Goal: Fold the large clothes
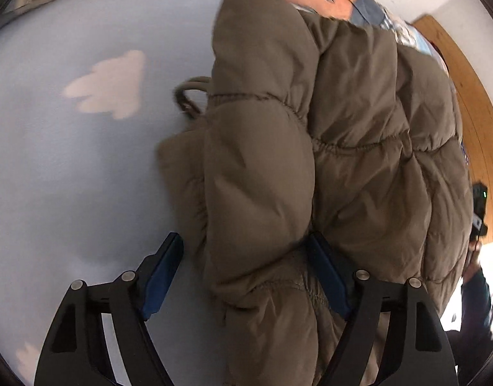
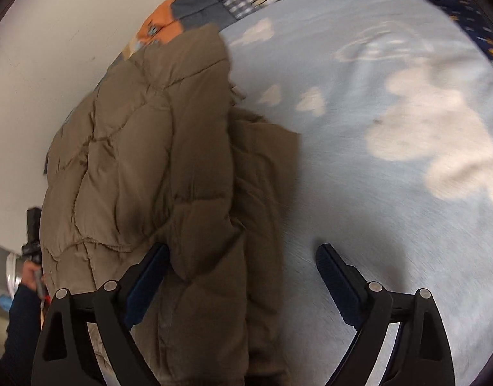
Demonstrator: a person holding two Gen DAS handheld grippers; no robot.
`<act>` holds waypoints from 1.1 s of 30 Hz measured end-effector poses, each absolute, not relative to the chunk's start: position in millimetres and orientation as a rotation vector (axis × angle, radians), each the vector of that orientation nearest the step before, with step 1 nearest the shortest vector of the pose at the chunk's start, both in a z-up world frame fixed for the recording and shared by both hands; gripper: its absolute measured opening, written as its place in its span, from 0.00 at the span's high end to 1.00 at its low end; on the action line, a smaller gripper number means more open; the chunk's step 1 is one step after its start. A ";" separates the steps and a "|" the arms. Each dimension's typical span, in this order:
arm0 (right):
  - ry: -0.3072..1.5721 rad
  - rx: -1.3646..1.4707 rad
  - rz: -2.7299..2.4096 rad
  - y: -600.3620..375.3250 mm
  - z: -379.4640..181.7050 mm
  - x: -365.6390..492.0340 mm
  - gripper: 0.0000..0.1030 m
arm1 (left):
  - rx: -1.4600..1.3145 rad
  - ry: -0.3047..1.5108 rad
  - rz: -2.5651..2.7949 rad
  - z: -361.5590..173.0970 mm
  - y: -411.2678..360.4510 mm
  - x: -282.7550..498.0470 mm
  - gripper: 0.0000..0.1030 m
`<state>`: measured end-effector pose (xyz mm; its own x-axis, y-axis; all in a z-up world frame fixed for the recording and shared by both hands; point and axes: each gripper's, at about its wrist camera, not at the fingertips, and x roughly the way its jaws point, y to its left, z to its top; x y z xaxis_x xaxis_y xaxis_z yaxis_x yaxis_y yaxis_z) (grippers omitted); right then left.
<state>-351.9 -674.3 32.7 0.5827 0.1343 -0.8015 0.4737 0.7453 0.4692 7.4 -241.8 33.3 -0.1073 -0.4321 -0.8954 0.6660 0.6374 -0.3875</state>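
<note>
Jacket (image 1: 327,160) lies bunched on the bed (image 1: 69,177), part-folded. Left gripper (image 1: 246,257) wide, straddling its near edge, not pinching. Right gripper (image 2: 243,257) wide, edge between jaws. Next, likely: both close, lift, fold over.

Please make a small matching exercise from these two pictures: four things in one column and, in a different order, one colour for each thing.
Things:
1. jacket
2. bed sheet
3. gripper pads
4. wall

Colours:
a. dark blue
b. off-white
c. olive brown
d. light blue with pale cloud shapes

Pairs: 1-c, 2-d, 3-a, 4-b
</note>
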 end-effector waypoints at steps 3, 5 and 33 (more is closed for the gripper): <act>1.001 0.686 -0.136 -672.8 27.2 -332.4 0.07 | 0.212 1.423 -0.990 29.5 -244.1 13.5 0.23; 1.035 0.654 -0.081 -673.5 24.3 -321.4 0.05 | 0.199 1.443 -1.026 26.8 -242.6 18.8 0.23; 1.010 0.492 0.138 -654.9 1.7 -231.3 0.09 | 0.037 1.551 -1.180 9.5 -273.0 64.4 0.28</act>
<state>-231.3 -654.9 1.7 0.5334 0.3332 -0.7774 0.1132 0.8827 0.4560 64.4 -273.0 9.5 -0.3695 -0.5420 -0.7548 0.5829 0.4974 -0.6425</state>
